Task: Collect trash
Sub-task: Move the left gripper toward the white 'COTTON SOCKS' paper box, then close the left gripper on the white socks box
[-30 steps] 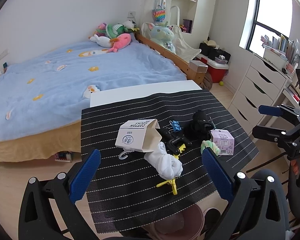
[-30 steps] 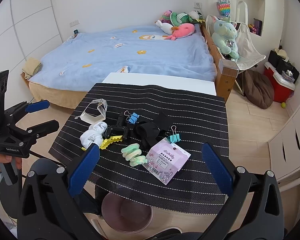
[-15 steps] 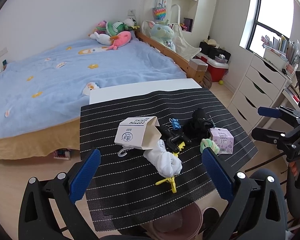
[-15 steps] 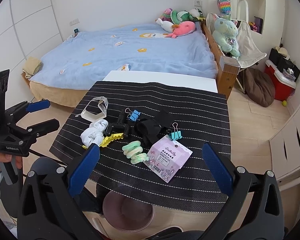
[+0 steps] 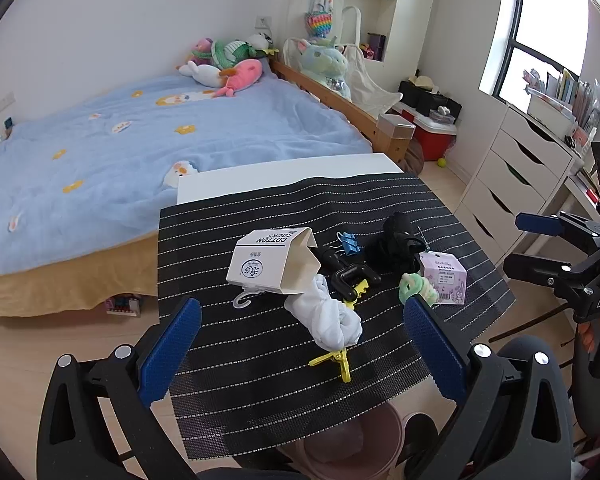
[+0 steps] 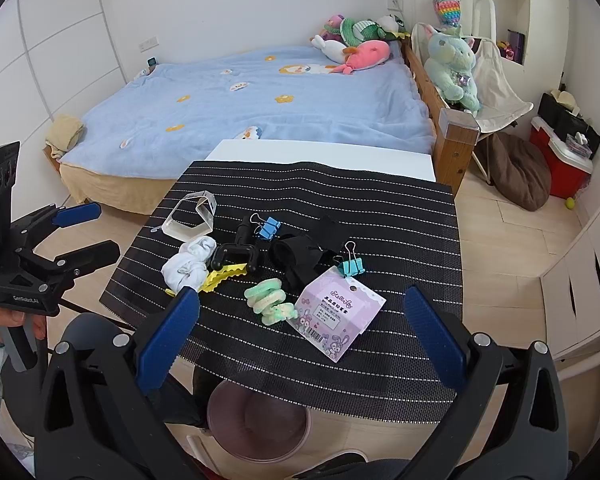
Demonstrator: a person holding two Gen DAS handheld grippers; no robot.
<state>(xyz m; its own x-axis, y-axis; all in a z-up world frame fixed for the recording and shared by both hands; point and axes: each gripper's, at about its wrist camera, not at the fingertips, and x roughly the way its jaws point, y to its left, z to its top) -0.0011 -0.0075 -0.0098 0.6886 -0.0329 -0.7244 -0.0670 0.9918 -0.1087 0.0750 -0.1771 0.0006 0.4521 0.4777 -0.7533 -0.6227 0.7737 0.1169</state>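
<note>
Both grippers, left (image 5: 300,344) and right (image 6: 300,332), hover spread and empty; the cardboard sock sleeve (image 5: 274,266), probably light and crushable, suits an edge pinch above the bin (image 6: 260,426).

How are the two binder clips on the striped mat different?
The blue binder clip lies beside the black clamp; the teal binder clip touches the purple card. The blue one sits farther from the pink bin. Both have wire handles.

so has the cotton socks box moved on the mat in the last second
No. The cotton socks box sits beside the white sock exactly as before; the small shift in view is the camera's, and both grippers are open and clear of it.
</note>
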